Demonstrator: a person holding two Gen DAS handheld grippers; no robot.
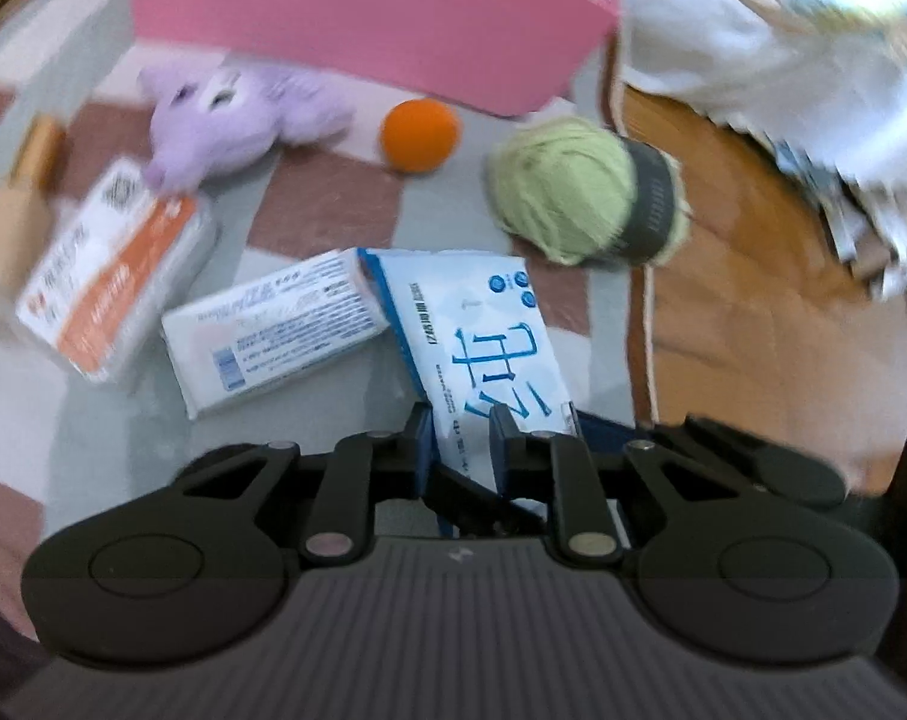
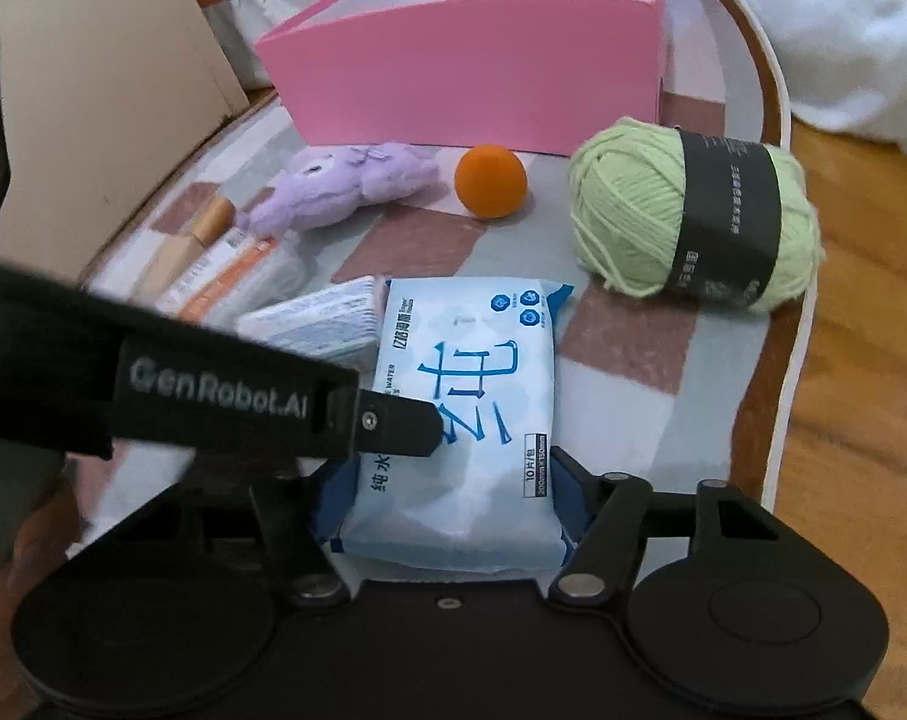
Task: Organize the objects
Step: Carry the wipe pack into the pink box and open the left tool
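A blue-and-white wet-wipes pack [image 2: 465,420] lies on the checkered cloth, near end toward me. My right gripper [image 2: 453,510] has its blue fingers on both sides of the pack's near end, closed against it. My left gripper [image 1: 462,444] reaches in from the left and is nearly closed over the pack [image 1: 483,336]; its finger [image 2: 393,420] lies across the pack in the right wrist view. Whether it pinches the pack is unclear. A pink box [image 2: 471,60] stands at the back.
On the cloth lie a green yarn ball [image 2: 687,210], an orange ball [image 2: 490,180], a purple plush toy [image 2: 339,186], a white box [image 2: 321,324], an orange-white packet [image 2: 237,276] and a beige tube [image 2: 189,240]. The table's wooden edge [image 2: 777,312] runs down the right.
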